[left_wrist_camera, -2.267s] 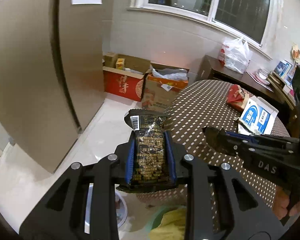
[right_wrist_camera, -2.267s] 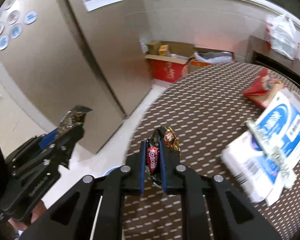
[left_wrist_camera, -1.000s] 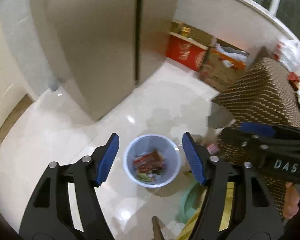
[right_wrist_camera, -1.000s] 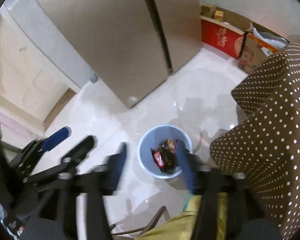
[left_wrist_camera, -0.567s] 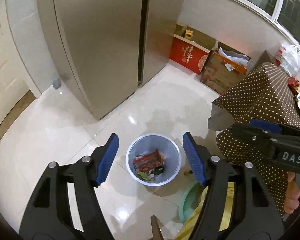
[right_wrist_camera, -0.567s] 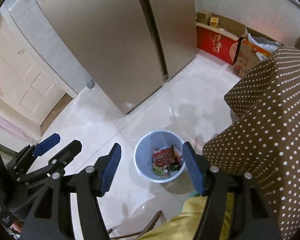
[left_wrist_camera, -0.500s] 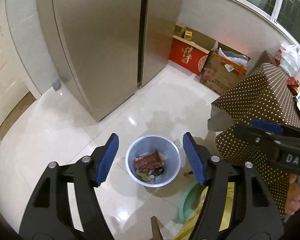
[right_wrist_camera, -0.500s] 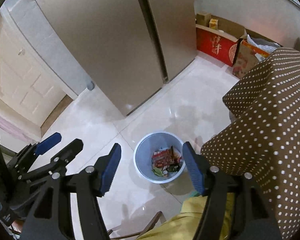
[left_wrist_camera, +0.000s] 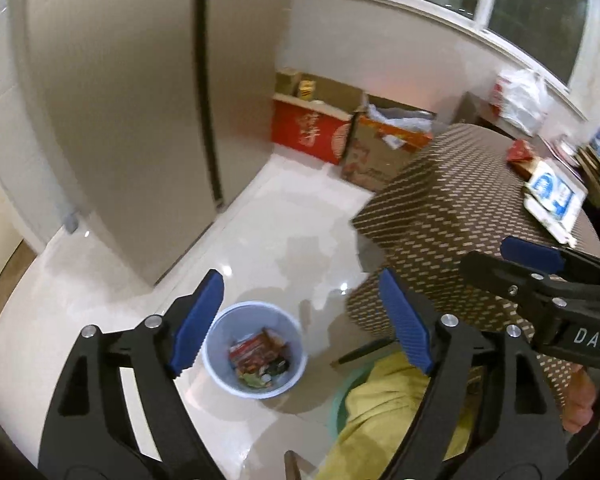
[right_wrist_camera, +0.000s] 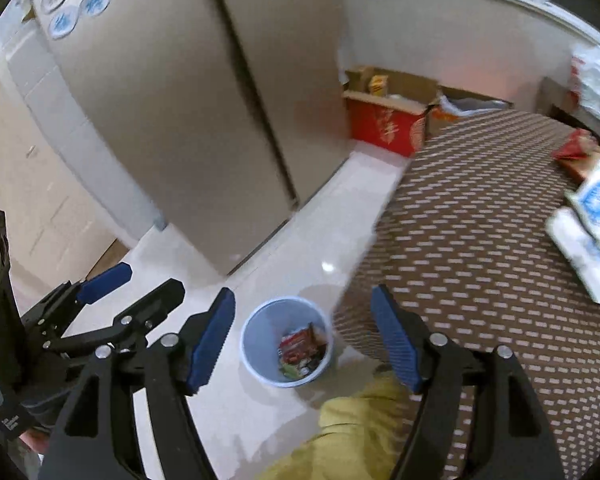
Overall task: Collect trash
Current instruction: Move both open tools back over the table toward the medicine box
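A pale blue bin (left_wrist_camera: 219, 354) stands on the white tiled floor beside the table, with wrappers (left_wrist_camera: 256, 354) lying inside. My left gripper (left_wrist_camera: 300, 284) hangs above it, jaws opening, nothing between the blue pads (left_wrist_camera: 198, 324). In the right wrist view the same bin (right_wrist_camera: 260, 346) holds the wrappers (right_wrist_camera: 298, 346). My right gripper (right_wrist_camera: 303, 300) is over it, jaws opening and empty. Each gripper shows in the other's view: the right gripper (left_wrist_camera: 486, 254) at the right edge, the left gripper (right_wrist_camera: 150, 278) at lower left.
A table with a brown dotted cloth (left_wrist_camera: 460, 208) holds a blue-and-white box (left_wrist_camera: 552, 196) and a red packet (left_wrist_camera: 520, 152). A tall fridge (left_wrist_camera: 140, 100) and cardboard boxes (left_wrist_camera: 308, 132) stand beyond the bin. Yellow clothing (left_wrist_camera: 384, 400) and a green basin (left_wrist_camera: 338, 404) lie below.
Both grippers let their wrappers go into the bin. Since then both have risen and tilted up, so the bin sits lower in view and more table shows. Both jaws stand wider.
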Available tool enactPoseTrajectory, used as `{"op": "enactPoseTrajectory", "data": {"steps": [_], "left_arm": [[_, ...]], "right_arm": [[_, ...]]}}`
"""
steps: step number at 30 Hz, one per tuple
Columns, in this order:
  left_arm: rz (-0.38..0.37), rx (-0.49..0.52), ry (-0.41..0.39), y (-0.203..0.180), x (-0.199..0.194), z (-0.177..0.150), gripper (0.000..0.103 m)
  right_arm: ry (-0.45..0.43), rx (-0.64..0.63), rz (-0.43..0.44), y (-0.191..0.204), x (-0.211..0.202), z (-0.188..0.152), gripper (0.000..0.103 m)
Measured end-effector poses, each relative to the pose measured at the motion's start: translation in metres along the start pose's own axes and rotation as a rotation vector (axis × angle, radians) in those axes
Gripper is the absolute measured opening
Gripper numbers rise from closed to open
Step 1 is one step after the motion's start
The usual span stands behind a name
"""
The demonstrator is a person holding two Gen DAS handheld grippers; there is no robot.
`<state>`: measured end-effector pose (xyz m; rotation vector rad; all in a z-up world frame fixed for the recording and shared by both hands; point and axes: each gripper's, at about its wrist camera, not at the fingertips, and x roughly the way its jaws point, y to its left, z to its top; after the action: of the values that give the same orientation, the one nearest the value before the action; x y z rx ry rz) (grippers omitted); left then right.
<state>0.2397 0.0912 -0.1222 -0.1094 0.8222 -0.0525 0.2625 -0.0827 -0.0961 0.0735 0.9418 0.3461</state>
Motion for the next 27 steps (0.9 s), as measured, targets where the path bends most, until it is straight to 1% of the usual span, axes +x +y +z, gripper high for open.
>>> {"op": "enactPoseTrajectory", "data": {"steps": [3,5,9,10,13,16,18,20,22,24,27], "left_arm": [[-0.045,0.038,0.0,-0.029,0.005,0.009,0.082],[-0.091,0.062,0.005,-0.049,0.008,0.014,0.083],[-0.143,0.112,0.012,-0.091,0.016,0.024,0.085],[-0.161,0.128,0.012,-0.104,0.018,0.026,0.086],[-0.237,0.159,0.02,-0.132,0.027,0.03,0.086],[-0.267,0.185,0.035,-0.159,0.035,0.034,0.086],[-0.286,0.2,0.039,-0.173,0.039,0.035,0.086],[-0.312,0.222,0.047,-0.19,0.044,0.037,0.086],[-0.327,0.233,0.051,-0.2,0.047,0.039,0.086],[-0.34,0.241,0.06,-0.212,0.053,0.044,0.087],[-0.359,0.237,0.077,-0.224,0.062,0.052,0.088]], "right_arm": [[-0.03,0.057,-0.037,-0.034,-0.02,-0.002,0.074],[-0.051,0.102,-0.073,-0.061,-0.036,-0.005,0.075],[-0.081,0.187,-0.167,-0.116,-0.063,-0.014,0.077],[-0.086,0.205,-0.181,-0.126,-0.067,-0.017,0.078],[-0.094,0.26,-0.235,-0.163,-0.08,-0.024,0.079],[-0.089,0.328,-0.28,-0.203,-0.086,-0.032,0.079],[-0.082,0.367,-0.291,-0.224,-0.088,-0.042,0.079],[-0.069,0.416,-0.299,-0.248,-0.086,-0.045,0.079],[-0.068,0.443,-0.296,-0.262,-0.083,-0.046,0.079],[-0.062,0.449,-0.296,-0.27,-0.077,-0.04,0.079],[-0.029,0.403,-0.279,-0.279,-0.058,-0.026,0.079]]}}
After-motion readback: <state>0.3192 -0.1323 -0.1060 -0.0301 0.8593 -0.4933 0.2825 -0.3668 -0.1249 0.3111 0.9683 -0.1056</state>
